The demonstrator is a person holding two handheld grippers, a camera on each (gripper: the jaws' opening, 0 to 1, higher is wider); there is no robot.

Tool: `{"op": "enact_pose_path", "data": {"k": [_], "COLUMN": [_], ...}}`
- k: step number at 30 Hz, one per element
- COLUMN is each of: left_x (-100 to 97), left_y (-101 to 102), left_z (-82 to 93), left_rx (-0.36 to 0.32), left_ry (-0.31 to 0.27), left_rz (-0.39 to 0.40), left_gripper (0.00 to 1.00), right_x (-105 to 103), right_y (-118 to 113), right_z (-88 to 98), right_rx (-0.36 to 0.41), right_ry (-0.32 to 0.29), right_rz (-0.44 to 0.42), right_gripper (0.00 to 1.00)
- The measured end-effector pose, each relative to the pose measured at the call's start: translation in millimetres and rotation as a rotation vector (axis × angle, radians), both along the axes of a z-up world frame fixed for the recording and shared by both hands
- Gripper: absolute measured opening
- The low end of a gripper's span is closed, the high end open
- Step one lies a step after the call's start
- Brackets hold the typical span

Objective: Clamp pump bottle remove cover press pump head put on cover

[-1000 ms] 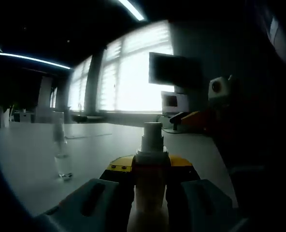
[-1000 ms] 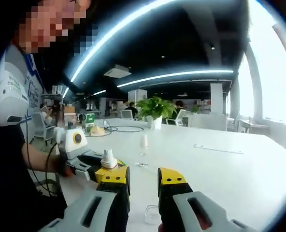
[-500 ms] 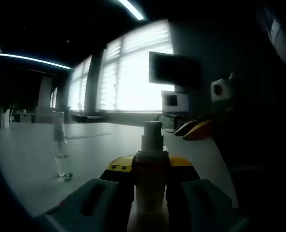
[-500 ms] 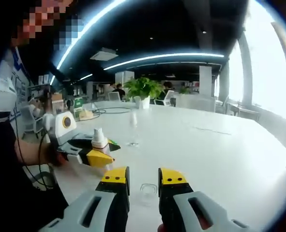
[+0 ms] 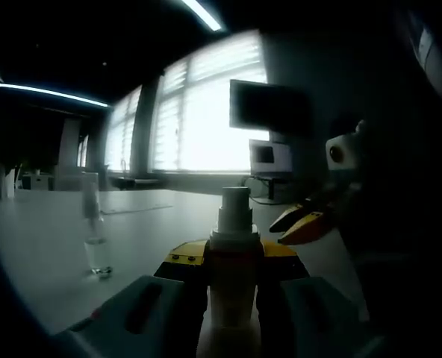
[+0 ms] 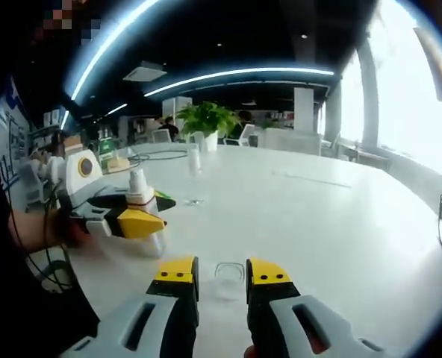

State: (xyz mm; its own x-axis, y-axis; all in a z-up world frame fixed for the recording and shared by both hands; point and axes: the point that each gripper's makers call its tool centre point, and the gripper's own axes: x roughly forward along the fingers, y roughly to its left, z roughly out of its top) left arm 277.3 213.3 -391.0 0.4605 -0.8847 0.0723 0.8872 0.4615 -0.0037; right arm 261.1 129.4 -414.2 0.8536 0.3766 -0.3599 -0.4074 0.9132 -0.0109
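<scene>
our left gripper (image 5: pixel 232 287) clamps the pump bottle (image 5: pixel 232 261) (upright); our right gripper (image 6: pixel 221 280) gapes empty before the clear cover (image 6: pixel 229 271).

The right gripper (image 6: pixel 221 274) hangs over the table (image 6: pixel 318 224), jaws apart, the clear cover (image 6: pixel 229 271) between them. The left gripper (image 6: pixel 135 216) clamps the bottle (image 6: pixel 139 201).

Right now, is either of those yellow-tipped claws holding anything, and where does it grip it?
The left gripper clamps the pump bottle around its body, below the pump head. The right gripper holds nothing; the clear cover lies on the table between its open fingers.
</scene>
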Motion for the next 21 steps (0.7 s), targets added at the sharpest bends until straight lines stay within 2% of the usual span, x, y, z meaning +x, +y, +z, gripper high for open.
{"op": "enact_pose_path", "data": {"k": [15,21], "left_x": [-0.2,-0.3], "left_y": [-0.4,-0.7], "left_z": [-1.3,-1.9], "left_rx": [0.003,0.004], "left_ry": [0.002,0.003], "left_rz": [0.001,0.002], "left_gripper": [0.15,0.15], "right_x": [0.0,0.2], "right_y": [-5.2,-5.8], "right_z": [-18.0,-21.1], "right_rx": [0.017,0.063], "right_ry": [0.02,0.021], "right_rz": [-0.028,-0.063], "right_gripper": [0.18,0.17]}}
